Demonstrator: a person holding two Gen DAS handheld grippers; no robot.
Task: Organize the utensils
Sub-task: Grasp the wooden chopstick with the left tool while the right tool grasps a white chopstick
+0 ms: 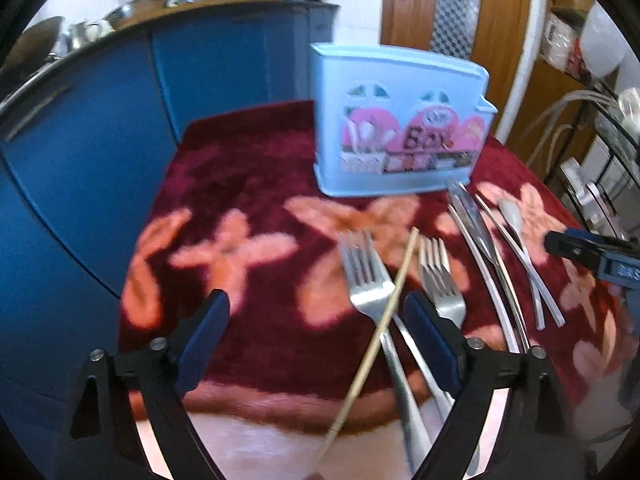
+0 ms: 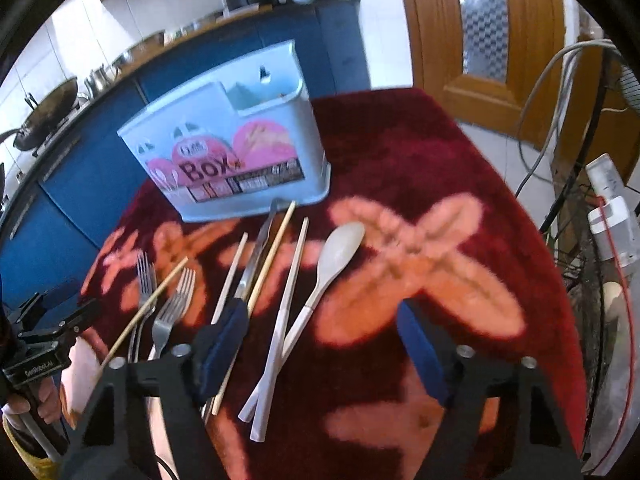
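A light blue utensil box (image 1: 396, 128) stands upright at the back of a red floral cloth (image 1: 248, 184); it also shows in the right wrist view (image 2: 236, 160). In front of it lie two forks (image 1: 366, 276), a thin chopstick (image 1: 384, 320) across them, a knife (image 1: 476, 224) and a pale spoon (image 1: 512, 212). My left gripper (image 1: 316, 320) is open and empty, low over the cloth left of the forks. My right gripper (image 2: 320, 332) is open and empty above the spoon handle (image 2: 316, 296), with the knife (image 2: 256, 252), chopsticks (image 2: 272, 256) and forks (image 2: 168, 304) to its left.
Blue cabinets (image 1: 100, 128) with pots on top run along the back and left. A wooden door (image 2: 492, 40) is at the back right. Cables and a wire rack (image 2: 580, 216) stand beside the table's right edge. The left gripper shows at the left edge of the right wrist view (image 2: 48, 344).
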